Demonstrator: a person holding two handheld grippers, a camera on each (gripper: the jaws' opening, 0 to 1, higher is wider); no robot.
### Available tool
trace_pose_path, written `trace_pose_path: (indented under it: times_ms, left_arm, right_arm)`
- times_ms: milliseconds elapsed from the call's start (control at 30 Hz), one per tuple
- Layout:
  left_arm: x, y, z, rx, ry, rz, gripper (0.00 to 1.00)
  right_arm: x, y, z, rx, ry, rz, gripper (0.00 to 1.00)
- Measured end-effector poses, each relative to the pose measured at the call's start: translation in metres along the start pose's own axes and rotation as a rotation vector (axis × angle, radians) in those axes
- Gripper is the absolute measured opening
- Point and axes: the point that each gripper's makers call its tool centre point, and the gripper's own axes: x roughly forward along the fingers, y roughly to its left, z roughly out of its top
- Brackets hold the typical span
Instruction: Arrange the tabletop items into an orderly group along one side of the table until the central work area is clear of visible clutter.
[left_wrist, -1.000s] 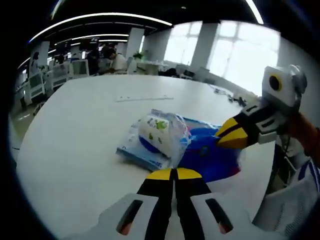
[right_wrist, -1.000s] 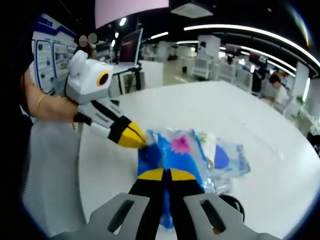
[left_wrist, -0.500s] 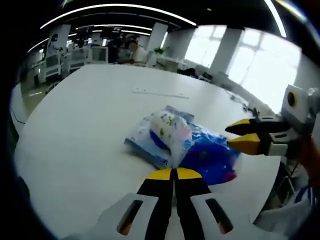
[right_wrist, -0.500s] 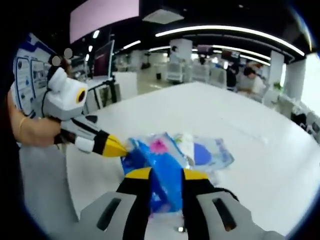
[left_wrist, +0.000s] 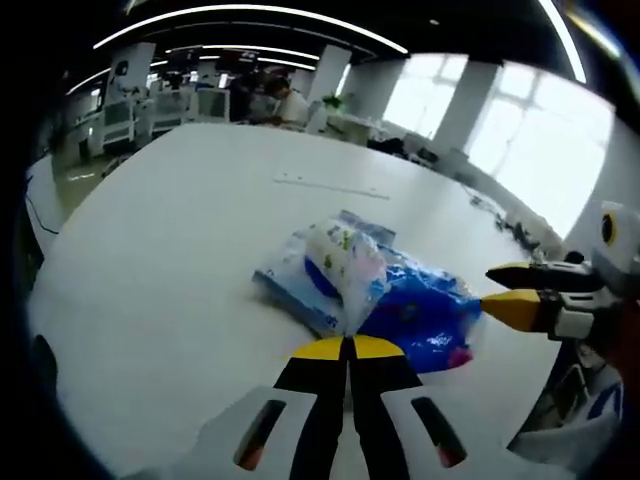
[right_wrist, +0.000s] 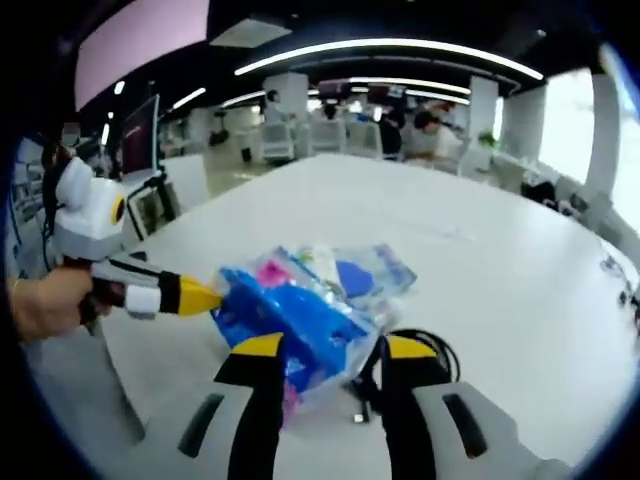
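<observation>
**Packets bunched near worktop edge, both hand-held grippers hovering**

I'm looking along the left hand-held gripper (left_wrist: 350, 347) and its yellow-tipped jaws are pressing together w/ nothing between them. Just ahead of the tips, a pile of plastic packets is sitting on the white worktop (left_wrist: 170, 240): a blue packet (left_wrist: 420, 315) on the right, a clear pack w/ green print (left_wrist: 345, 265) lying over the middle, and a flat light-blue sachet (left_wrist: 290, 295) sticking out beneath on the left. All three are touching and overlapping.

The right hand-held gripper (left_wrist: 515, 290) is coming in from the right of the left gripper view, jaws standing apart, tips just beside the blue packet's edge; can't tell if touching.

In the right gripper view I'm seeing the right hand-held gripper's (right_wrist: 325, 345) own jaws spread wide, the blue packet (right_wrist: 285, 320) lying between and ahead of them but not pinched. Beyond it, the clear pack (right_wrist: 320, 262) and the sachet (right_wrist: 370, 275) are lying. A black cable coil (right_wrist: 425, 345) is resting on the worktop (right_wrist: 480, 260) by the right jaw. The left hand-held gripper (right_wrist: 205, 298) is entering from the left, held by a hand (right_wrist: 50, 300), tip together and just beside the blue packet.

A thin white strip (left_wrist: 325, 185) is lying further out on the worktop, well apart from the pile.
</observation>
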Motion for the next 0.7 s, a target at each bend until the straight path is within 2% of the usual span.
trace_pose_path:
  times_ms: [300, 433, 533, 633, 700]
  left_arm:
    - [-0.002, 0.001, -0.002, -0.016, -0.002, 0.015, 0.00]
    - [-0.002, 0.001, -0.003, -0.024, 0.001, 0.017, 0.00]
    - [-0.002, 0.000, -0.004, -0.024, 0.003, 0.016, 0.00]
    - [-0.002, -0.001, -0.004, -0.019, 0.005, 0.016, 0.00]
    - [-0.002, -0.002, -0.005, -0.017, 0.009, 0.014, 0.00]
  right_arm:
    - [-0.003, -0.002, -0.016, 0.105, 0.027, -0.045, 0.30]
    - [-0.003, 0.002, -0.026, 0.177, 0.047, -0.033, 0.27]
    - [-0.002, 0.005, -0.033, 0.199, 0.054, -0.030, 0.23]
    - [-0.002, 0.006, -0.036, 0.200, 0.059, -0.029, 0.12]
    - [-0.002, 0.007, -0.038, 0.202, 0.061, -0.029, 0.09]
